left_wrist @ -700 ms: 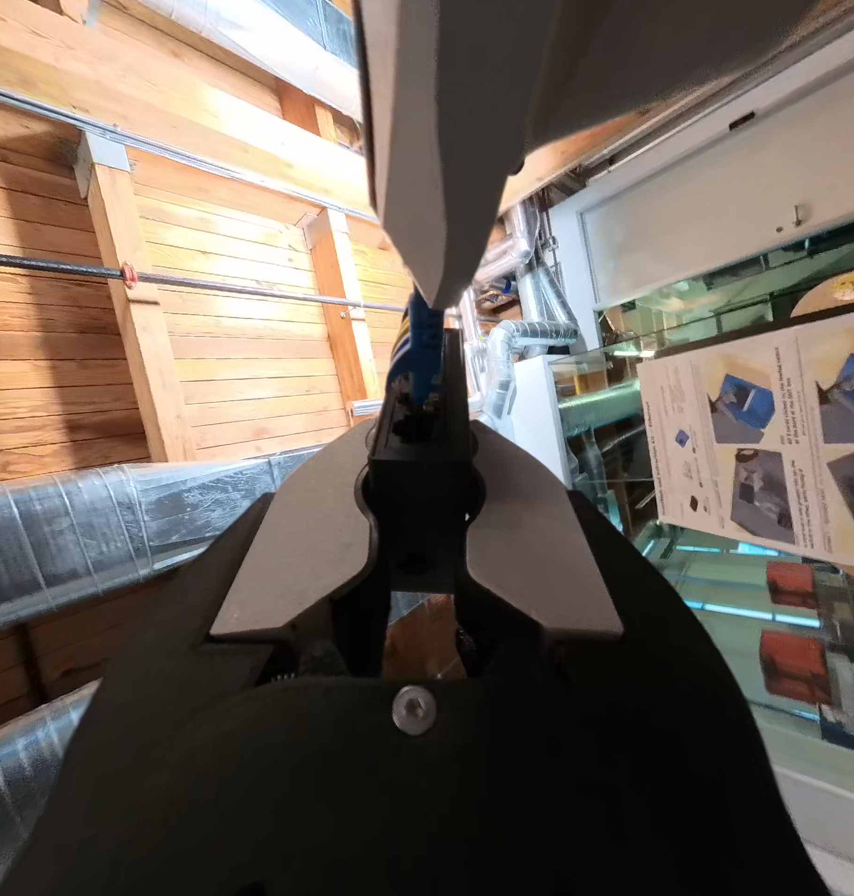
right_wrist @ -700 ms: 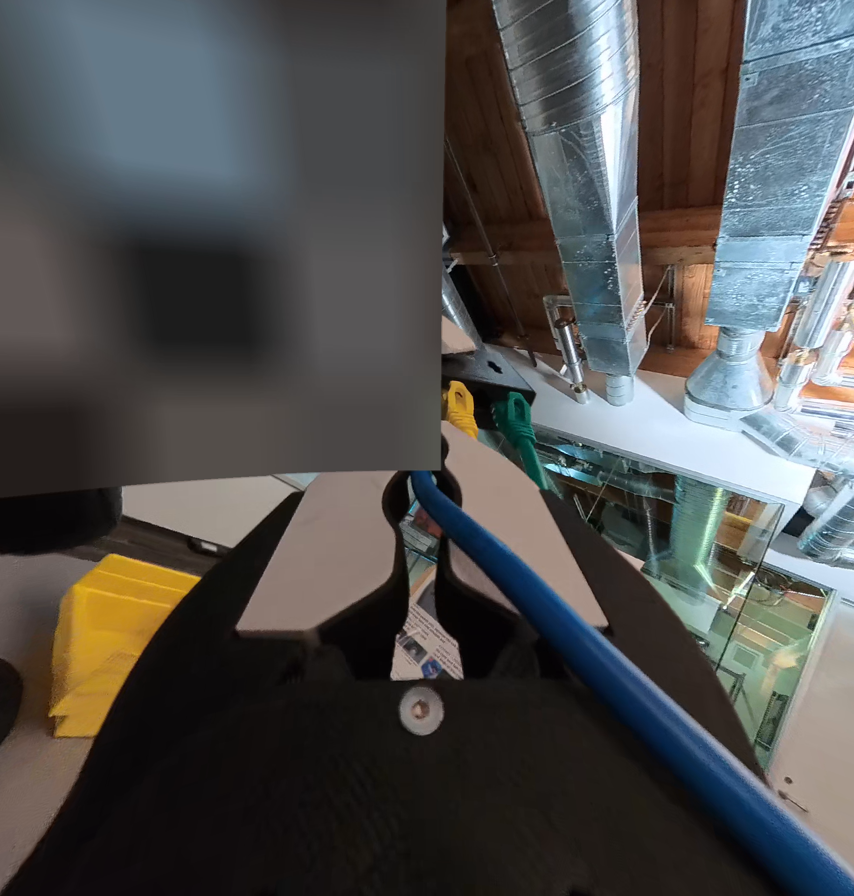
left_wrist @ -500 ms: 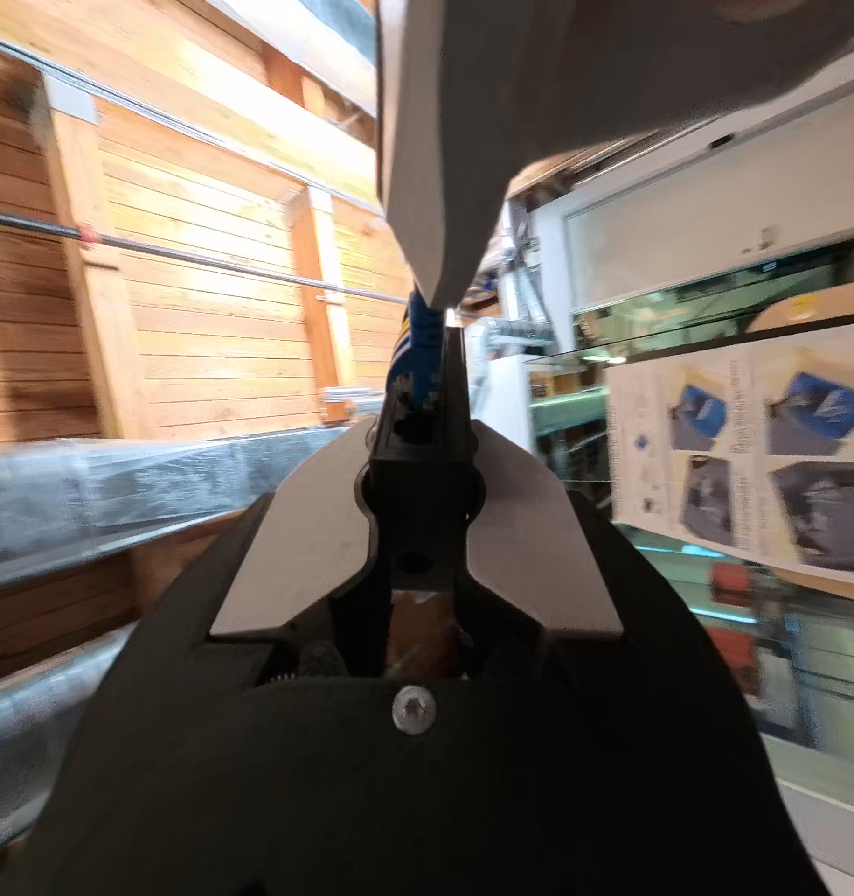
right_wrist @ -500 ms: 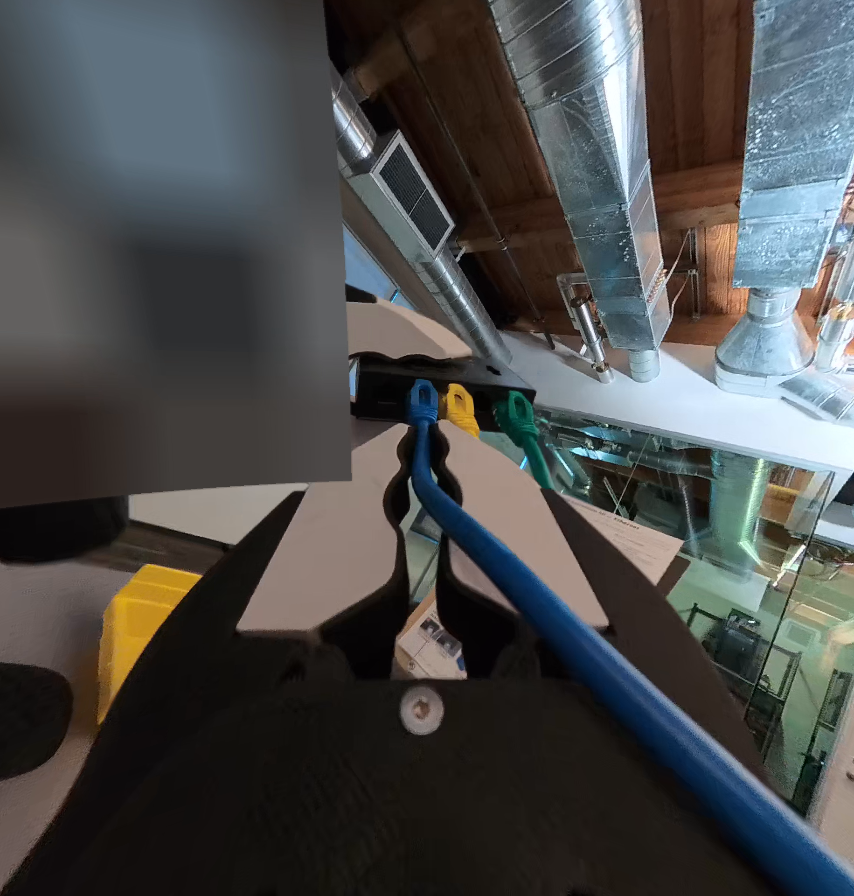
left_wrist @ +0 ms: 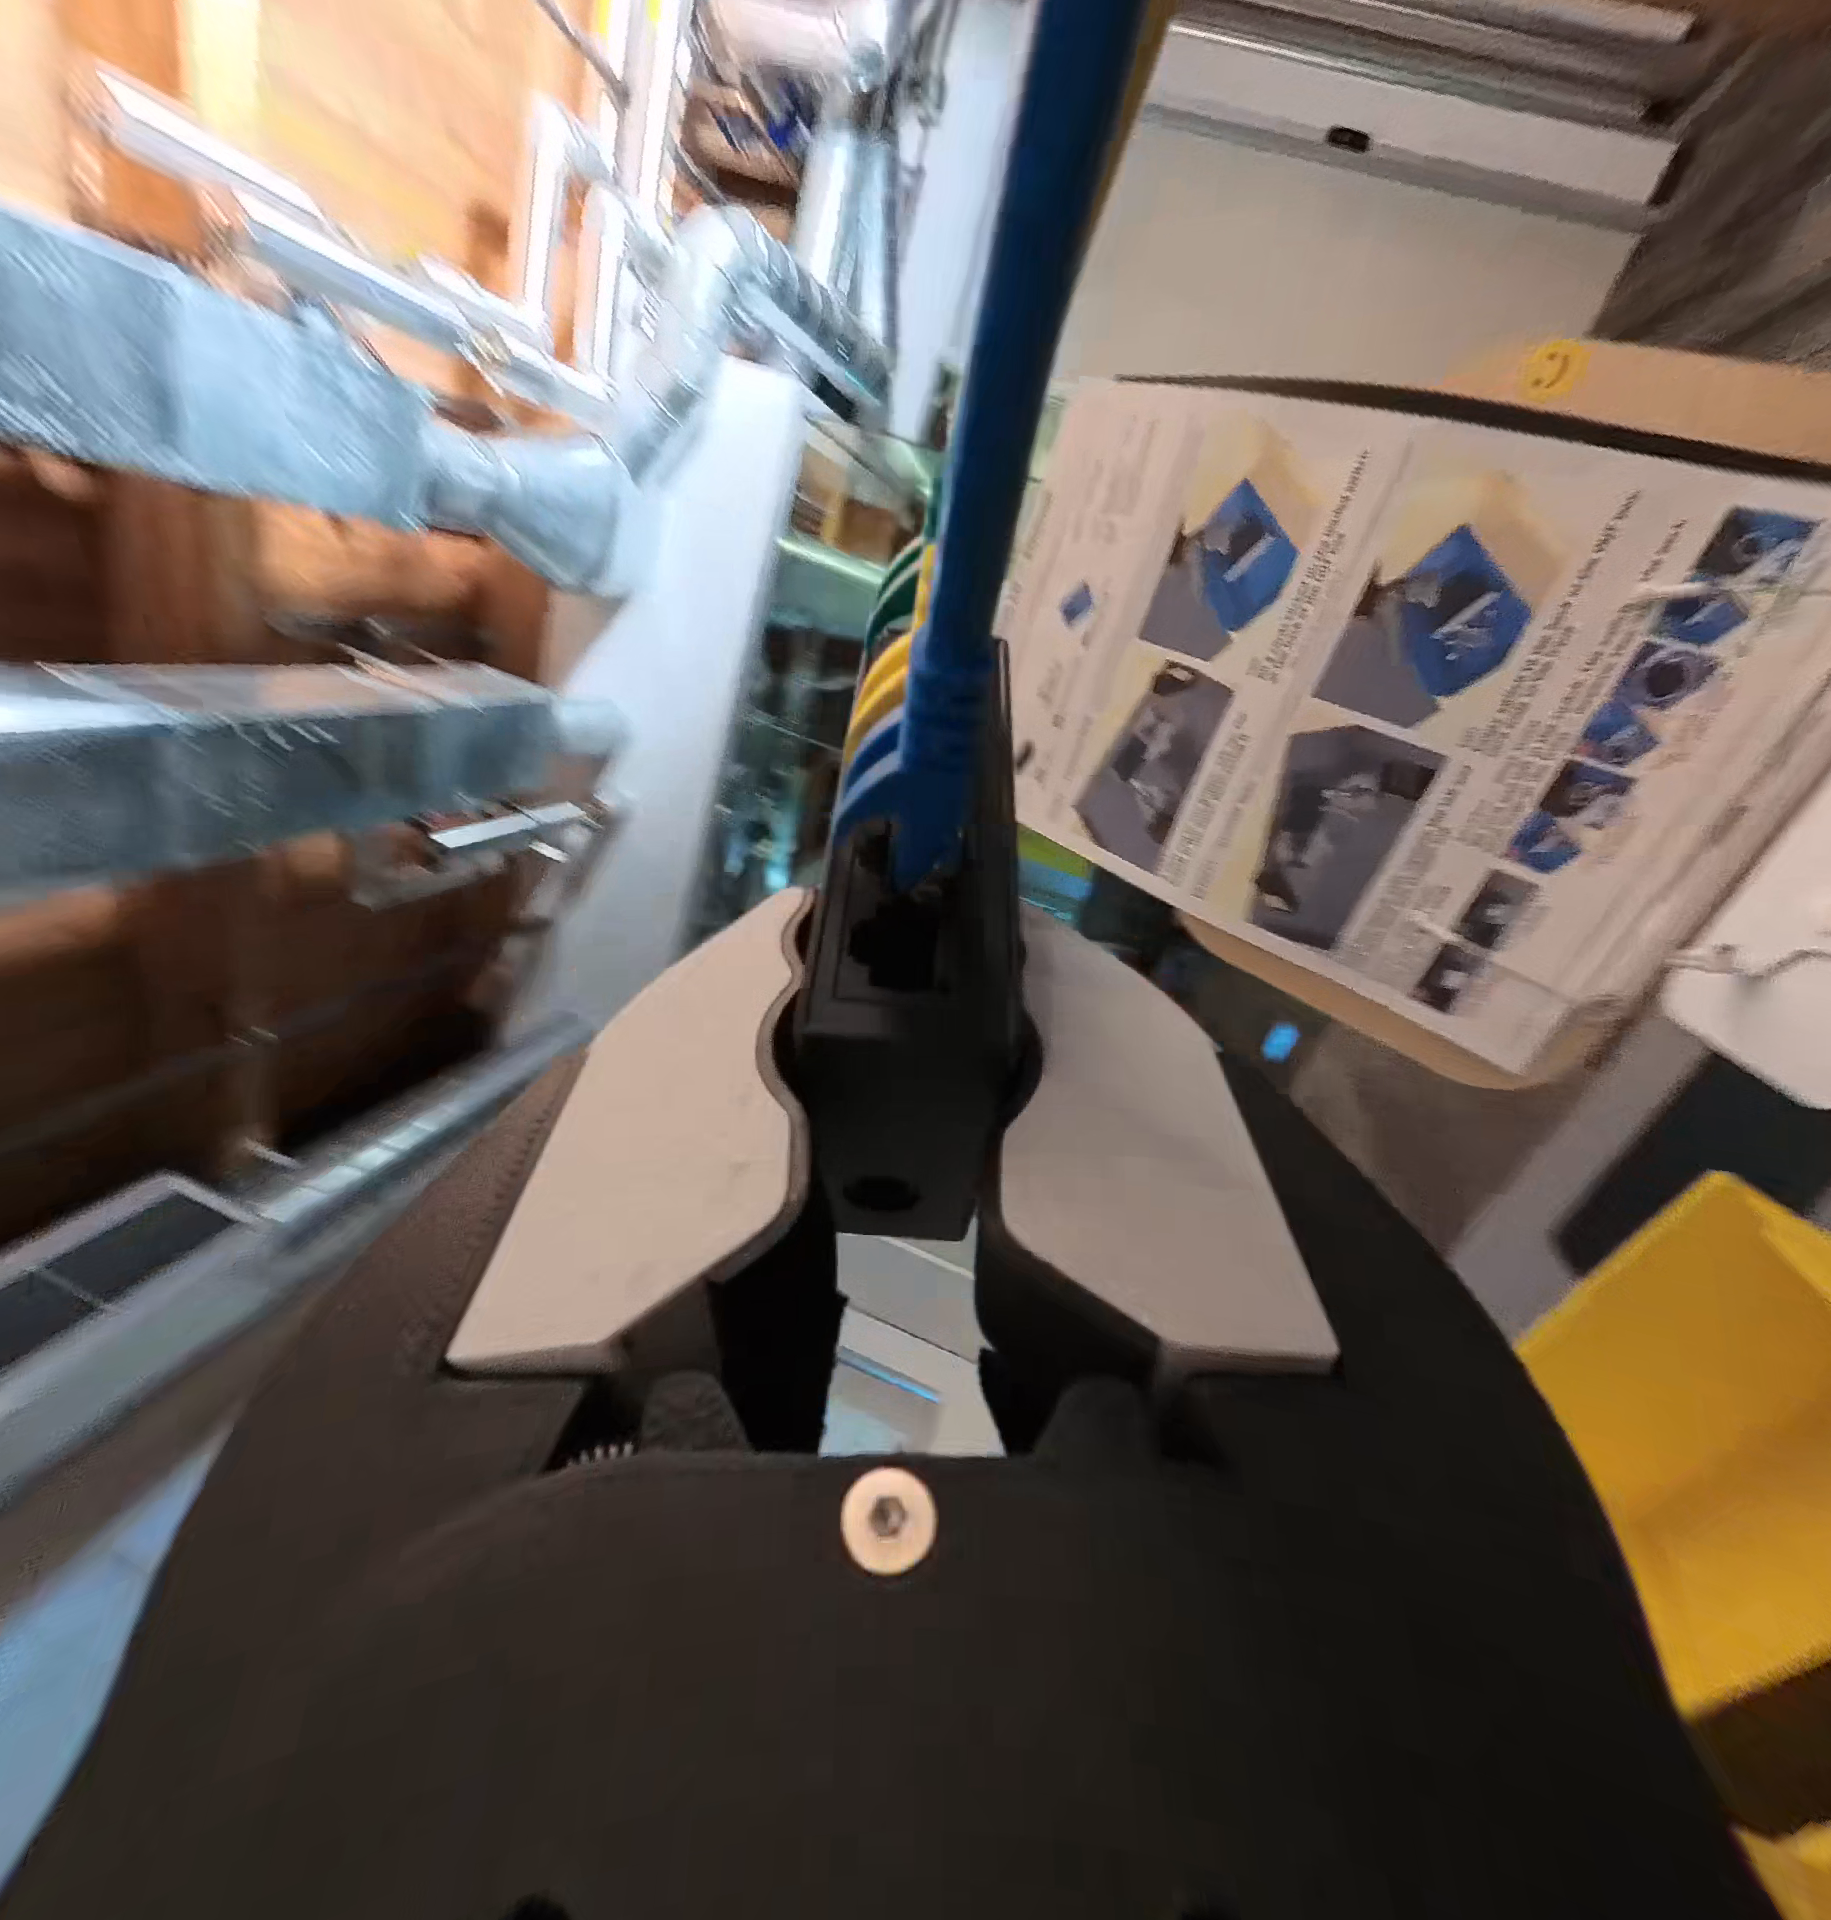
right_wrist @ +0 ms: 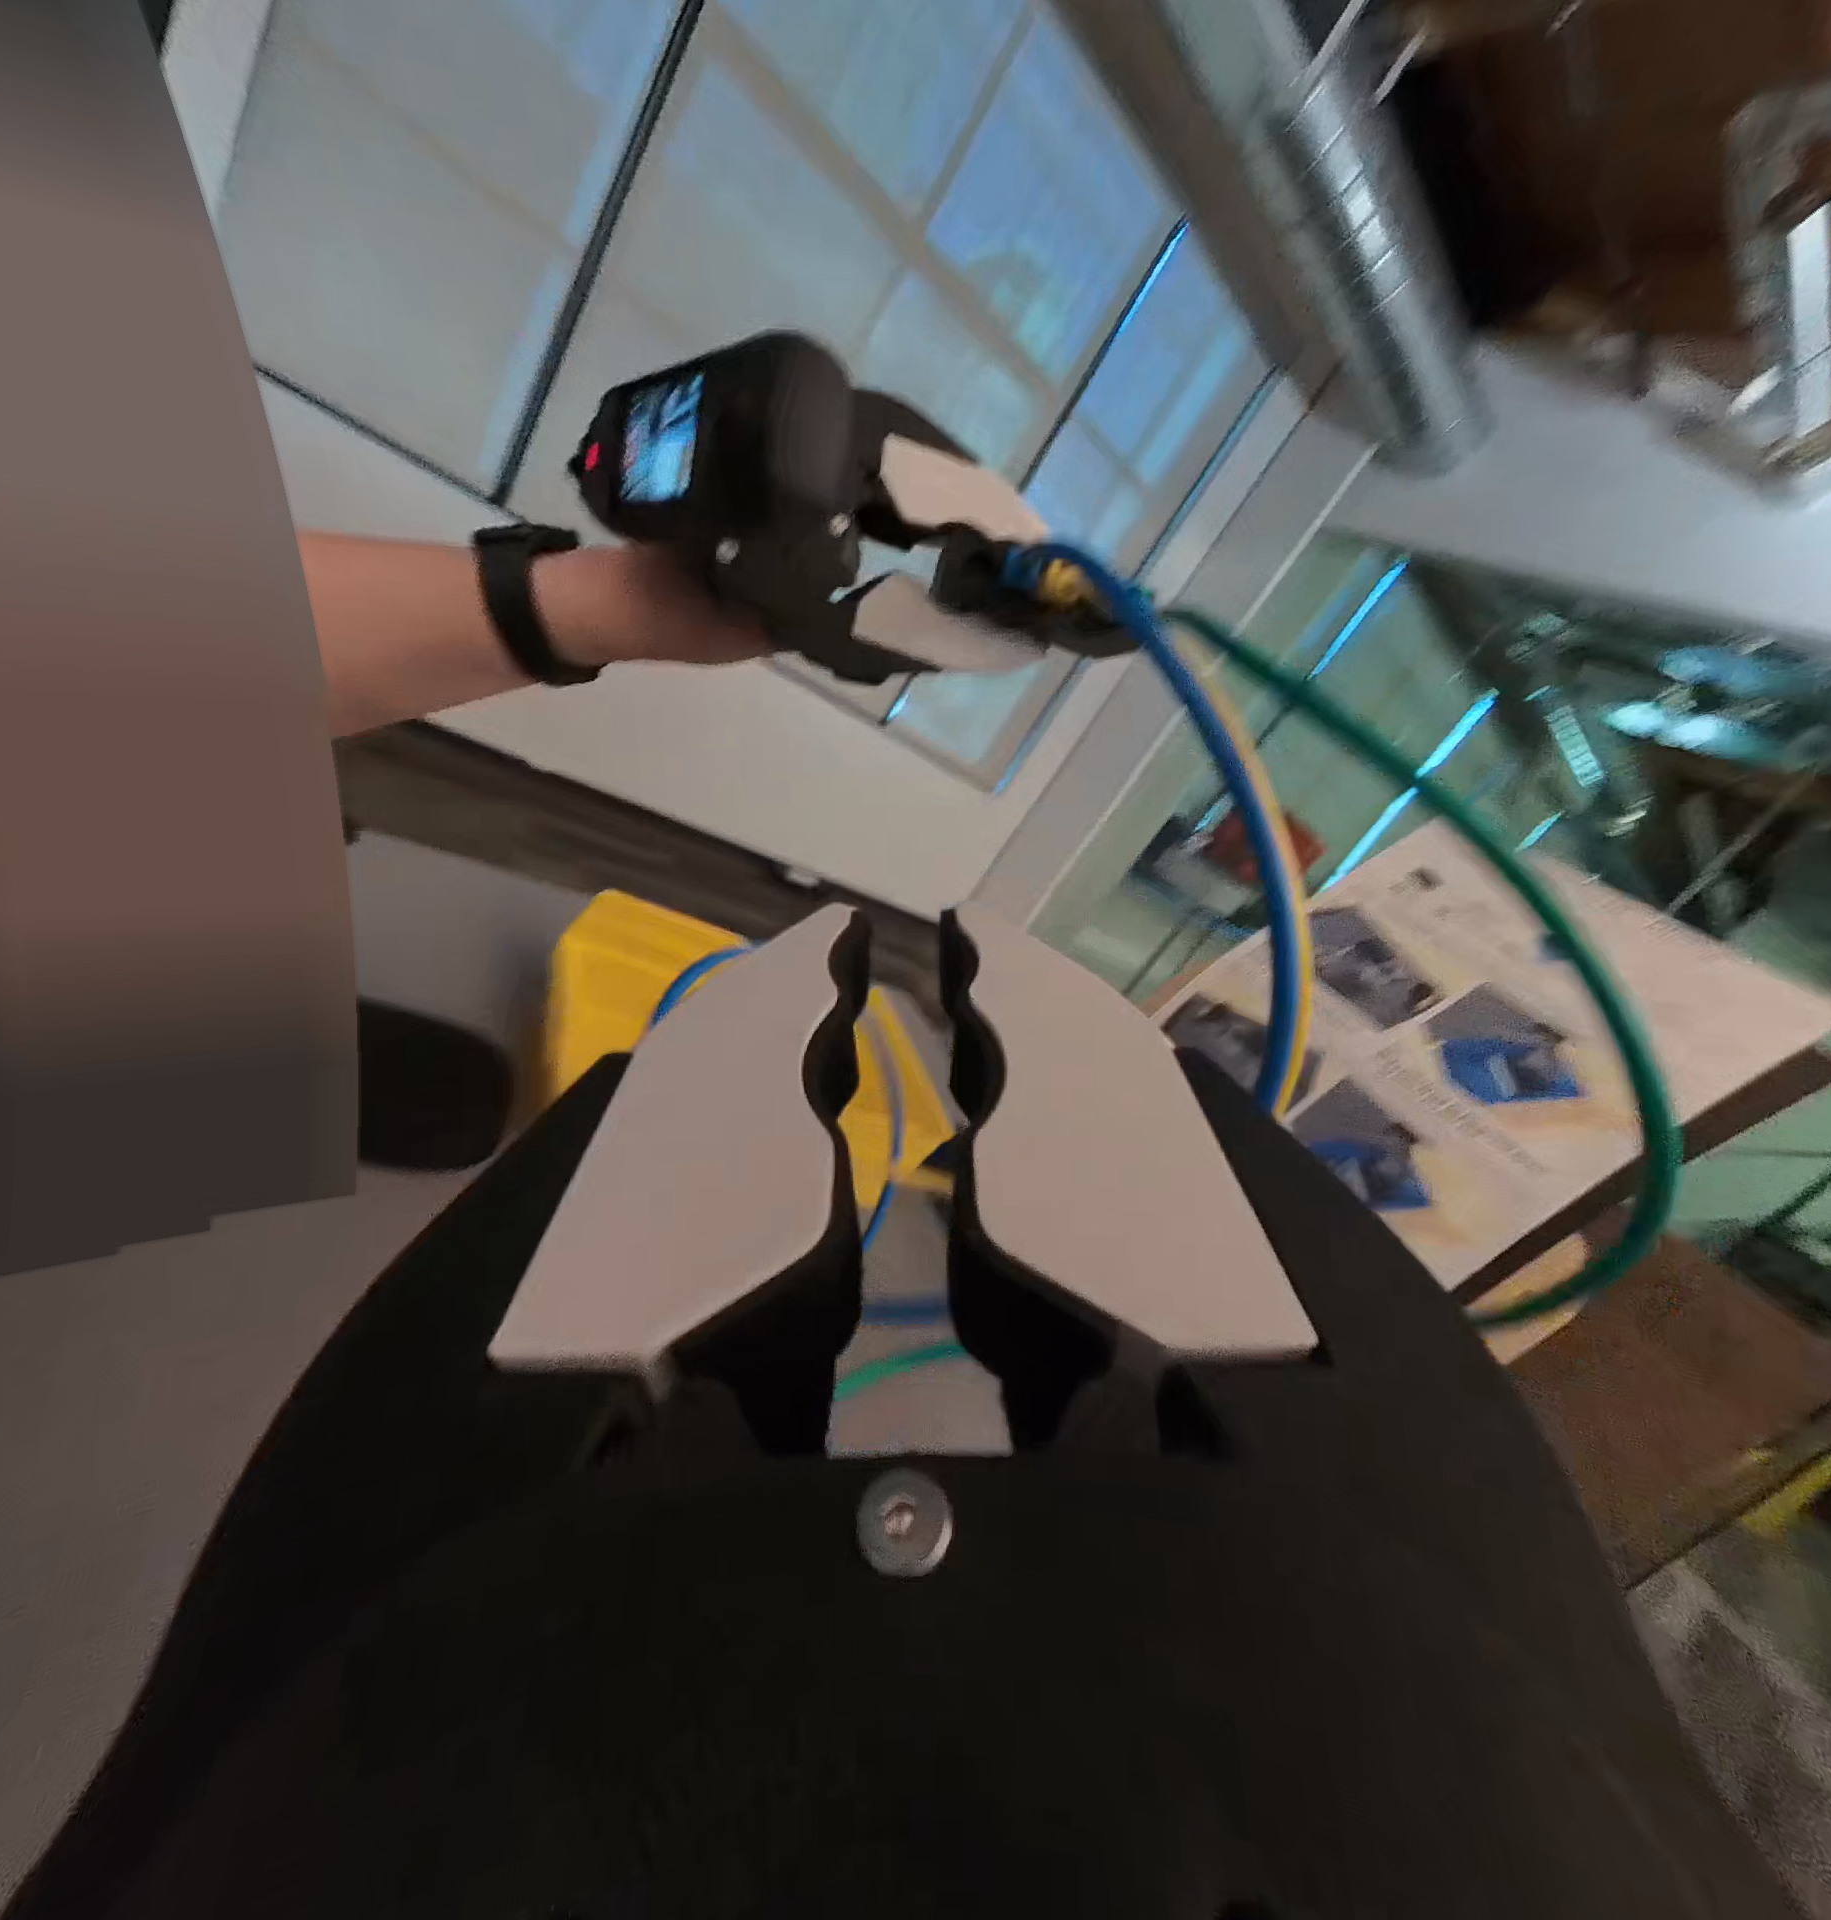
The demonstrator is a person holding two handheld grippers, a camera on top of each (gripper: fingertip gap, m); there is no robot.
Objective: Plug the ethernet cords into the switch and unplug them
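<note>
Up in the air, the left claw (left_wrist: pixel 906 997) is clenched on the black switch (left_wrist: pixel 906 1091), with the blue cord (left_wrist: pixel 978 540), yellow cord (right_wrist: pixel 1295 894) and green cord (right_wrist: pixel 1576 935) plugged into it. Meanwhile the right claw (right_wrist: pixel 898 935) is released, grasping nothing, well apart from the switch.

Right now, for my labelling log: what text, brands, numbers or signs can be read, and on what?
printed sheet: lines of text beside its photos, too motion-blurred to read.
cardboard: a yellow smiley sticker, no words.
switch and blue cord: no markings visible.
</note>
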